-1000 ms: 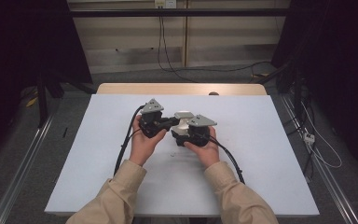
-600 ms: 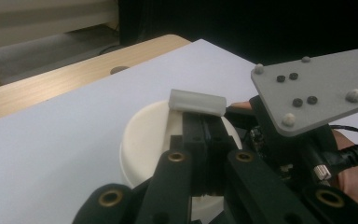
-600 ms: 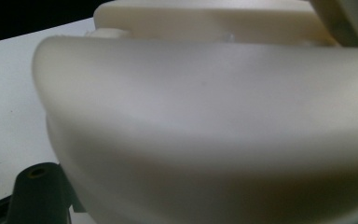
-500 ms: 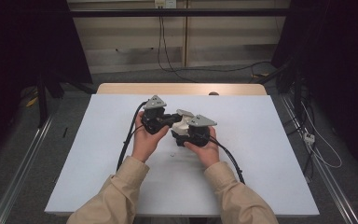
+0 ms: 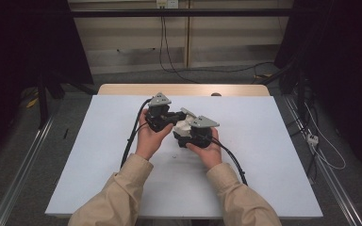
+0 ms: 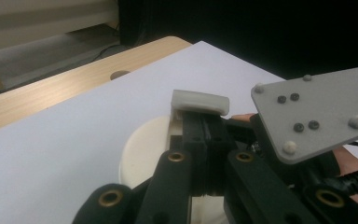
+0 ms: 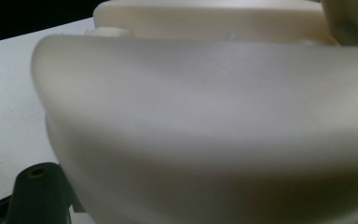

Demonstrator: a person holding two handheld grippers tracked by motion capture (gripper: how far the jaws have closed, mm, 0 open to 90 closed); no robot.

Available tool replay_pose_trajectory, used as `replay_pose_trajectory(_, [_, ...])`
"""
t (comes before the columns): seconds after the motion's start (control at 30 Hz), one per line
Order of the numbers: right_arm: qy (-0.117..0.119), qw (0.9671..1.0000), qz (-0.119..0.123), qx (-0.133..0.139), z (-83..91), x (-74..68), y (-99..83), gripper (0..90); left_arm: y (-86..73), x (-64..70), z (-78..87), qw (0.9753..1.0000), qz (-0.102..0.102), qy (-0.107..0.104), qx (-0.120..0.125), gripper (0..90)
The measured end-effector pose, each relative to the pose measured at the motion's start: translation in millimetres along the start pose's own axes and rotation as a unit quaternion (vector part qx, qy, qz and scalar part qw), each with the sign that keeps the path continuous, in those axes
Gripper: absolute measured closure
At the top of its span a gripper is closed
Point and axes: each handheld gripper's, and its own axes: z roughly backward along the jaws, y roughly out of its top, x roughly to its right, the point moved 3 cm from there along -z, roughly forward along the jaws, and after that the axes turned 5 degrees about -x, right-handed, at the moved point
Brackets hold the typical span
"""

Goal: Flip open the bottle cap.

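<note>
Table (image 5: 99, 179): left claw (image 6: 204, 128) pinching white part (image 6: 200, 101).

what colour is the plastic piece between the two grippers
Cream-white plastic piece; the right gripper view shows it best.

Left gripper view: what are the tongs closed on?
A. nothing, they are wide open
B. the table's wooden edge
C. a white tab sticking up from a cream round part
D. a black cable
C: the left tongs pinch a white tab that rises from the cream part, over the white table.
</note>
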Motion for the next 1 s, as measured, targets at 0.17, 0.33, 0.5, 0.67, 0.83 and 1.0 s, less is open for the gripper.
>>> replay_pose_trajectory(0.17, [0.000,1.0000,0.001,0.000,-0.1,0.1,-0.1,18.5,3.3,0.1,-1.1,1.0000,-0.003,0.001,0.000,89.9])
replay_pose_trajectory(0.33, [-0.001,1.0000,0.001,0.001,-0.2,0.2,-0.1,18.5,6.3,0.8,-2.3,1.0000,-0.004,0.001,0.000,89.8])
replay_pose_trajectory(0.5, [-0.001,1.0000,0.001,0.001,-0.2,0.2,-0.1,18.5,8.5,1.2,-3.3,1.0000,-0.005,0.002,0.001,89.6])
replay_pose_trajectory(0.67, [-0.001,1.0000,0.001,0.000,-0.2,0.0,-0.1,18.5,11.8,1.8,-5.3,1.0000,-0.007,0.001,0.002,89.3])
replay_pose_trajectory(0.83, [-0.001,1.0000,0.000,0.000,-0.1,-0.1,-0.2,18.5,13.7,1.8,-6.6,0.9999,-0.010,0.000,0.002,89.7])
replay_pose_trajectory(1.0, [-0.002,1.0000,0.001,0.000,-0.2,-0.1,-0.2,18.5,16.0,0.8,-8.9,1.0000,-0.007,-0.002,0.002,90.0])
